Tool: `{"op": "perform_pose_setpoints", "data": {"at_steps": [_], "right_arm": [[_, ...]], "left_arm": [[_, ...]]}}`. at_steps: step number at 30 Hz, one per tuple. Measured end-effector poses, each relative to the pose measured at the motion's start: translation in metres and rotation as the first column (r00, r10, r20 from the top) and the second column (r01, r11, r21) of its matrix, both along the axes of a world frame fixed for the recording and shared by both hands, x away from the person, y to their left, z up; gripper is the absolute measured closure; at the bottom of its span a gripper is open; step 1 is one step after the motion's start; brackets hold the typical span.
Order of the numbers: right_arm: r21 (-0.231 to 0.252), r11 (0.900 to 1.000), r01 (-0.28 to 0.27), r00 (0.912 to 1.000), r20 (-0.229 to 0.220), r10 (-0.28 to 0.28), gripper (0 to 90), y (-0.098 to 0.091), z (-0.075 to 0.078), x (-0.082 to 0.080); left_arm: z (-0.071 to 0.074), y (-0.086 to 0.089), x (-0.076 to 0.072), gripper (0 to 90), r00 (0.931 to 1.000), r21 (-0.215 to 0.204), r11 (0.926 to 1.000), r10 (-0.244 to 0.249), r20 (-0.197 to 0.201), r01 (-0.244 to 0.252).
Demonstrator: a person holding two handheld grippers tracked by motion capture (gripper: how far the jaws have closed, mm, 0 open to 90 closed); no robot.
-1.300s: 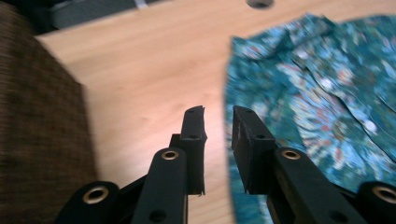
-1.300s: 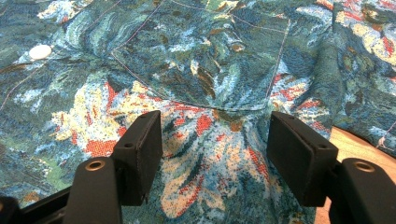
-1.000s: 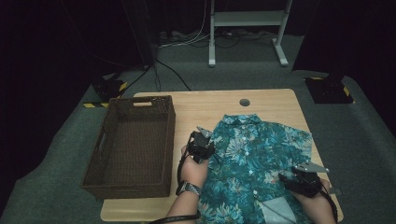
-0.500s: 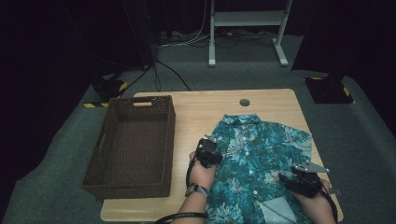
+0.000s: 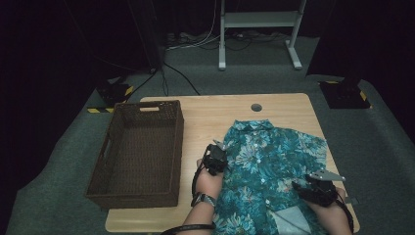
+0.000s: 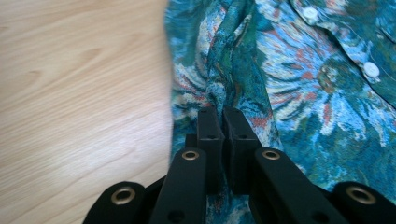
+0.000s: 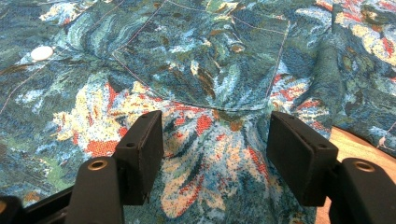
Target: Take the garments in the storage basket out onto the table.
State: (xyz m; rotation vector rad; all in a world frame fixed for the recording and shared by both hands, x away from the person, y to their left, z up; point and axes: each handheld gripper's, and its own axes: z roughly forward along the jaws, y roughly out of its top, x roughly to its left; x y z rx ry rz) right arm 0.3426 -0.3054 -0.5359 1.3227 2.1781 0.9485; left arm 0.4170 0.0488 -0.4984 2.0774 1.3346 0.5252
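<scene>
From my station I read the shirt [image 5: 269,171] as the reference item; it lies spread on the right half of the table [image 5: 210,115], collar toward the far edge, hem running off the near edge. The fabric is teal and blue with a floral print and red-orange flecks; white buttons [image 6: 371,69] run down the front placket, and a stitched chest pocket [image 7: 205,56] shows in the right gripper view. The left gripper [image 5: 215,159] sits at the shirt's left edge; its jaws have just been closing and now pinch a raised fold of the cloth between them, the pads nearly together. The right gripper [image 5: 315,188] rests over the shirt's near right part; its jaws stand apart with flat cloth beneath them, and I believe the pads press on nothing, though contact with the fabric is hard to judge. The brown wicker basket [image 5: 117,147] stands left of the shirt, well apart from it.
</scene>
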Motion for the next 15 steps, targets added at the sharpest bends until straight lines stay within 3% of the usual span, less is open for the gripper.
{"op": "perform_pose_setpoints", "data": {"at_steps": [6, 15], "right_arm": [[-0.001, 1.0000, 0.001, 1.0000, -0.002, -0.001, 36.3, 0.000, 0.000, 0.000], [-0.003, 1.0000, 0.007, 1.0000, -0.003, -0.007, 36.3, 0.001, 0.000, 0.000]], "left_arm": [[0.018, 0.019, -0.002, 86.3, 0.9986, -0.007, 0.9991, 0.043, 0.031, -0.043], [0.047, 0.046, 0.005, 86.2, 0.9930, 0.041, 0.9938, 0.101, 0.061, -0.103]]}}
